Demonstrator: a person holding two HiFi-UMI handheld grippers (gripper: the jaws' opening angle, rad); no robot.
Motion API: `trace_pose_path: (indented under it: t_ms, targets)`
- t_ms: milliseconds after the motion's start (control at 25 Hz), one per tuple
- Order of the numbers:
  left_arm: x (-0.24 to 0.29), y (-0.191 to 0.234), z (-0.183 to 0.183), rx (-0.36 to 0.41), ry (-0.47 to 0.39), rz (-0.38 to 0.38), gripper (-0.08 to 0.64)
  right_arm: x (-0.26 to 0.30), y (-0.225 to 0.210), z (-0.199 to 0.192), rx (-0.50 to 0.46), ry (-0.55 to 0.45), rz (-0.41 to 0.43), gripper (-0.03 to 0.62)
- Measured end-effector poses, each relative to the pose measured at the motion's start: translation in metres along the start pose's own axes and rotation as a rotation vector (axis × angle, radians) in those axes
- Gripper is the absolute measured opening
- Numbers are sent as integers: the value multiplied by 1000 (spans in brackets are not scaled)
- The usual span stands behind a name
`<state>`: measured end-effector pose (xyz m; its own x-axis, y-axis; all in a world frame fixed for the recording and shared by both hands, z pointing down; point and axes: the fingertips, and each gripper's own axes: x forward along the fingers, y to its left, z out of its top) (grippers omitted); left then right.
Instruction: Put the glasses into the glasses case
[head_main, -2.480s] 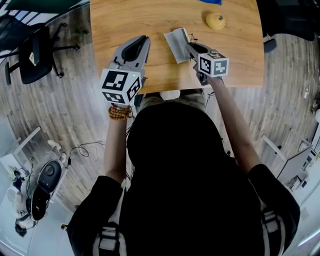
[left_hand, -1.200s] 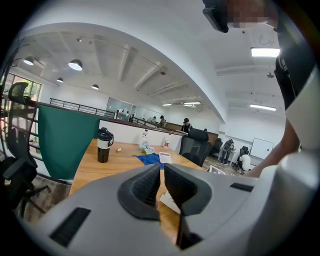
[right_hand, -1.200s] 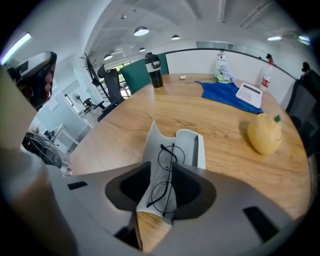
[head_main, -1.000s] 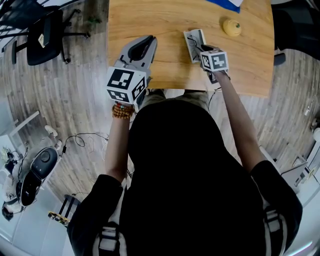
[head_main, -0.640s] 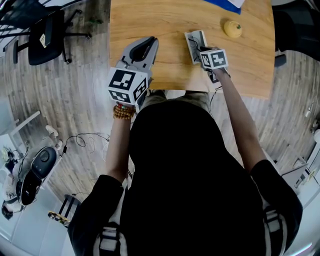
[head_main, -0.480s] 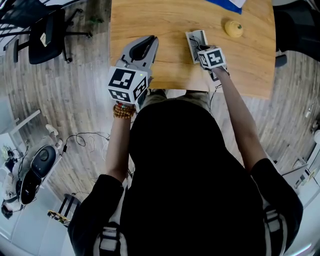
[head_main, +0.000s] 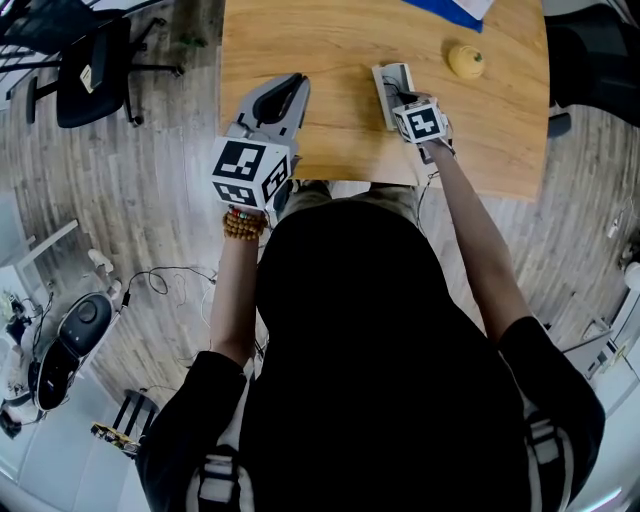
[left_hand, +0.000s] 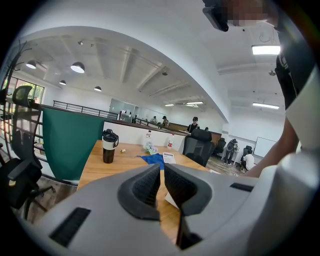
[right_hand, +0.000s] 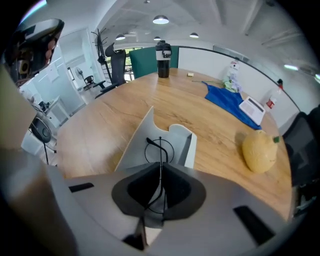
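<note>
Only in the right gripper view are the glasses (right_hand: 160, 150) seen, lengthwise near-to-far over the open case (right_hand: 134, 145), grasped by the right gripper (right_hand: 161, 167), whose jaws have just been closing. The left gripper (left_hand: 162, 181) is clenched on nothing.

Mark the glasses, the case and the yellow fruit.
glasses (right_hand: 160, 150): right gripper view, on the thin wire frame.
case (right_hand: 135, 142): right gripper view, on the open lid.
yellow fruit (right_hand: 259, 152): right gripper view, its middle.
</note>
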<state>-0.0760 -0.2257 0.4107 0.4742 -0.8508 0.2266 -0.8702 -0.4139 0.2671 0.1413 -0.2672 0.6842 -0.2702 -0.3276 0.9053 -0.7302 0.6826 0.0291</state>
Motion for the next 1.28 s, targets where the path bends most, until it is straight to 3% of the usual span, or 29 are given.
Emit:
trace_pose_path:
  t_ms: [120,240,480,720,1000,1120,1280]
  targets:
    - [1,-3,-2,-4,0,-2,41,-7,2,8,8,-100,37,57]
    - [1,-4,-3,-4,3,-10,41,-17,4,9,-49,-146,27,66]
    - [5,-10,-4,-3,8,-26,41,-21,19,-13,-142,-105,76,64]
    - [8,-15,-3,-3,13,-43,41,-12,41,-27,-119,-33,197,36]
    - [13,-21,5,-10,-6,-51,41,-4,28,-30,-165,34,114,28]
    - [17,-26,4,-9,-1,-69,41,-4,20,-39,-140,84,83,18]
    - [19,-31,5,-7,0,-79,41,-11,18,-23,-145,5,116,18]
